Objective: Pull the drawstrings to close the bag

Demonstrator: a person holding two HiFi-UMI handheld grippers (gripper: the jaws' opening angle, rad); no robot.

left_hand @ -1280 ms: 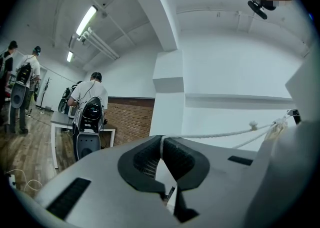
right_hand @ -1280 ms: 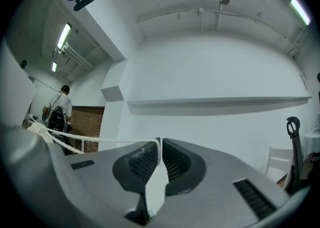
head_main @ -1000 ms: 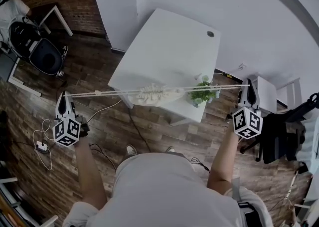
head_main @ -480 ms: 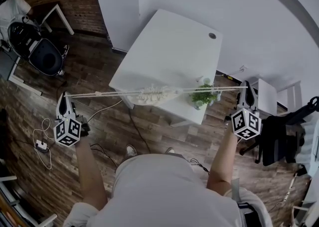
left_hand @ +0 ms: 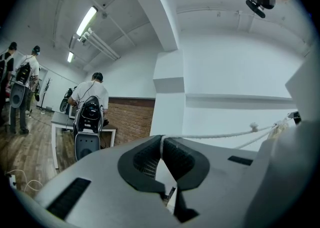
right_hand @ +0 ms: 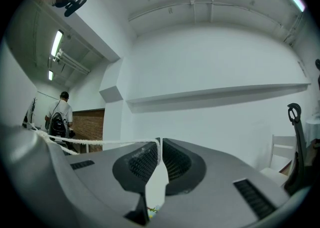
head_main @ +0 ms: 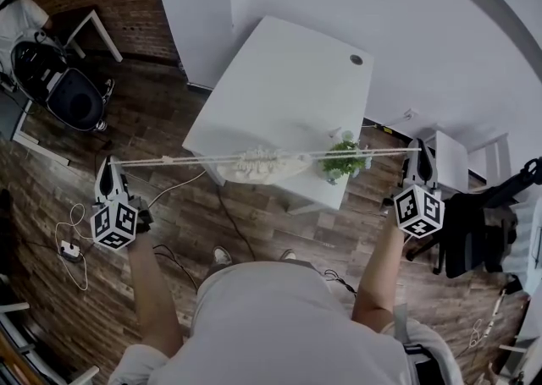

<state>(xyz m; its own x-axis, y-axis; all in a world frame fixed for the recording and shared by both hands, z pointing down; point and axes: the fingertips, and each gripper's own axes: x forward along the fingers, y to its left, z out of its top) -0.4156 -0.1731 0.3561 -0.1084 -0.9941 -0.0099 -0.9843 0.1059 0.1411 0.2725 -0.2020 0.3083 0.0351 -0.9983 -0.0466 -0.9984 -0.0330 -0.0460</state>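
Note:
A cream cloth bag [head_main: 264,163] lies bunched up at the near edge of the white table [head_main: 288,87]. Its white drawstrings [head_main: 182,157] run taut out of it to both sides. My left gripper [head_main: 107,173] is far out to the left, over the floor, shut on the left drawstring [left_hand: 220,134], which leaves its pads to the right. My right gripper [head_main: 417,158] is far out to the right, shut on the right drawstring [right_hand: 100,143], which leaves its pads to the left. Both grippers point level.
A small potted plant [head_main: 344,158] stands on the table's near right corner, right by the bag. A white side unit [head_main: 453,159] and a dark office chair [head_main: 483,222] stand at the right. Cables [head_main: 72,239] lie on the wooden floor at the left. People [left_hand: 92,101] stand in the background.

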